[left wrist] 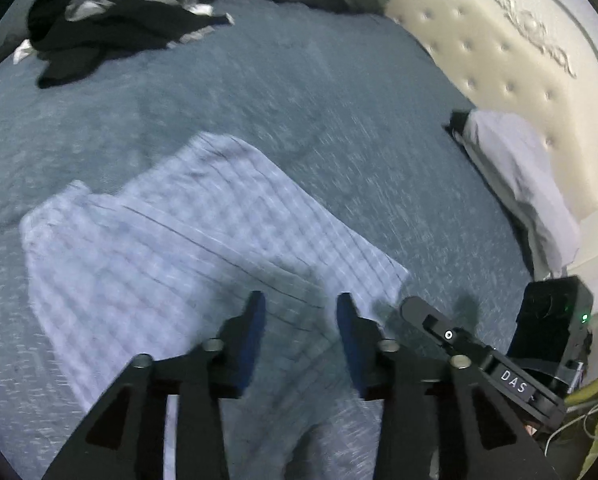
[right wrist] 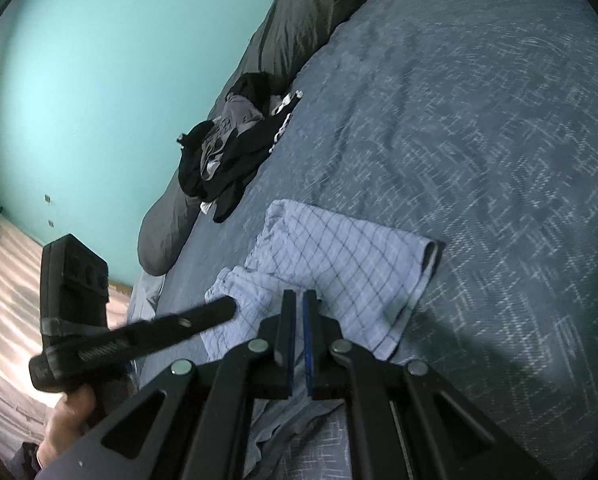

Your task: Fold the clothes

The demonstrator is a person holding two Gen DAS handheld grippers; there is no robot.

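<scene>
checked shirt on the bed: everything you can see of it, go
The checked shirt is pale blue-white thin woven cloth with a dark grid pattern. It lies partly folded and mostly flat on the blue bedspread, near the bed's edge, with a rumpled, bunched section on the side toward the left claw. One folded corner curls up, showing a dark edge. The left claw, open, hovers over it; the right claw, shut, is at its near edge. Whether either touches it is unclear.
</scene>
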